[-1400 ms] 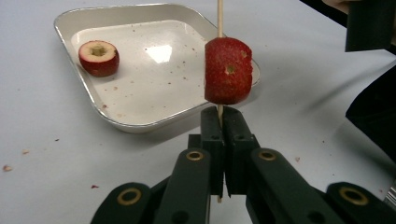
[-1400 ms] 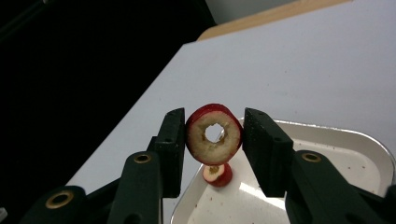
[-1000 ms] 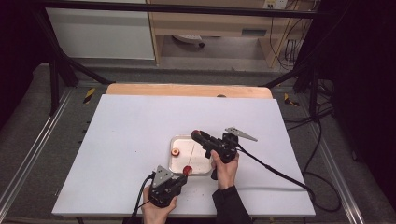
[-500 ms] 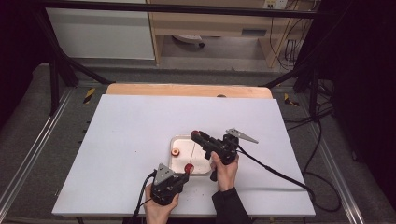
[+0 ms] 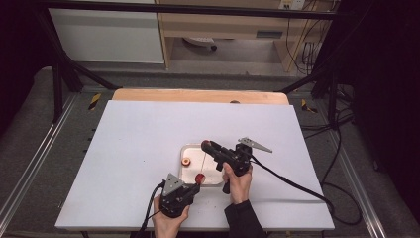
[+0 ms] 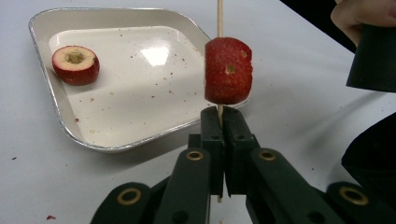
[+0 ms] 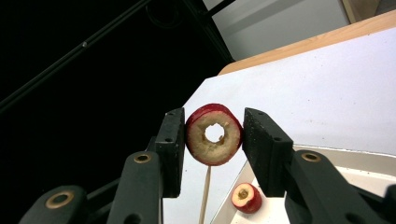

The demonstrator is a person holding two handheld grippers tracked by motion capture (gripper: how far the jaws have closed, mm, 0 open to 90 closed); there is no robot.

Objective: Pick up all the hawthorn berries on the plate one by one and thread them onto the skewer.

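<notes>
A thin wooden skewer (image 6: 219,18) stands upright, and my left gripper (image 6: 223,114) is shut on its lower end. A red fruit piece (image 6: 228,70) is threaded on the skewer just above the jaws. In the high view my left gripper (image 5: 194,184) sits at the near edge of the tray (image 5: 187,148). My right gripper (image 7: 214,122) is shut on a cored red fruit ring (image 7: 201,145), held over the skewer (image 7: 205,196) tip. In the high view the right gripper (image 5: 205,146) hangs above the tray. Another cored fruit slice (image 6: 74,64) lies in the tray (image 6: 56,107).
The tray rests on a white tabletop (image 5: 138,148) with a wooden strip (image 5: 198,96) along its far edge. A black cable (image 5: 292,183) trails to the right from the right gripper. Dark frame posts stand around the table.
</notes>
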